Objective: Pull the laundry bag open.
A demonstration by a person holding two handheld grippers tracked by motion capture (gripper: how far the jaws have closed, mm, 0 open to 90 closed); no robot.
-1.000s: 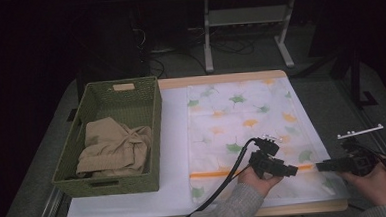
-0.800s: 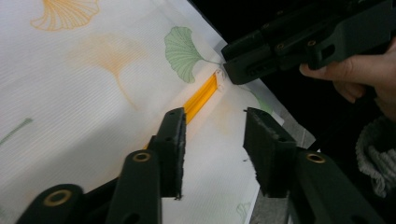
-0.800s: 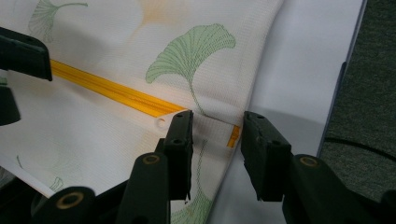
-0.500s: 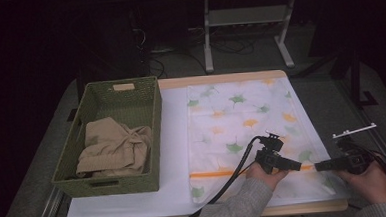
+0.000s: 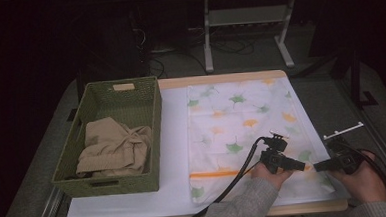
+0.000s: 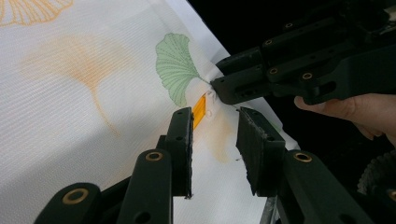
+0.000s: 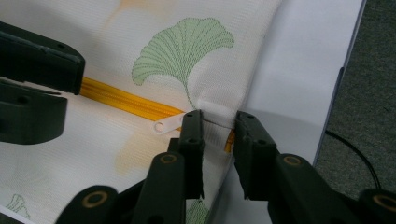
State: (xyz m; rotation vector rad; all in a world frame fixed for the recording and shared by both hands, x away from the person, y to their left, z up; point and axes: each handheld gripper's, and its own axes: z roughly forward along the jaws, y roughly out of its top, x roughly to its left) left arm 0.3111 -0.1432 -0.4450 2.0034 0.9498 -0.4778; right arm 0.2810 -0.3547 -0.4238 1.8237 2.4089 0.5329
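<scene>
- Where the leaf-print bag (image 5: 247,135) lies flat on the white table cover (image 5: 175,139), my two grippers meet at its near right corner, by the end of the orange zipper (image 7: 126,103).
- My right gripper (image 7: 217,123) has its jaws drawn in on a raised fold of the bag's fabric at the zipper's end; they hold that pinched ridge, with the white zipper pull (image 7: 166,125) lying just beside the left jaw.
- My left gripper (image 6: 215,128) hovers just short of that spot with its jaws spread apart and nothing between them; through the gap I see the orange zipper end and the white pull.
- From the left gripper view, the right gripper's tips touch the bag just under a green ginkgo leaf (image 6: 175,65).
- From above, the left gripper (image 5: 296,165) points right and the right gripper (image 5: 320,166) points left, tips close together over the bag.
- Well apart, at the table's left, a green woven basket (image 5: 154,125) holds a crumpled tan cloth (image 5: 113,147).
</scene>
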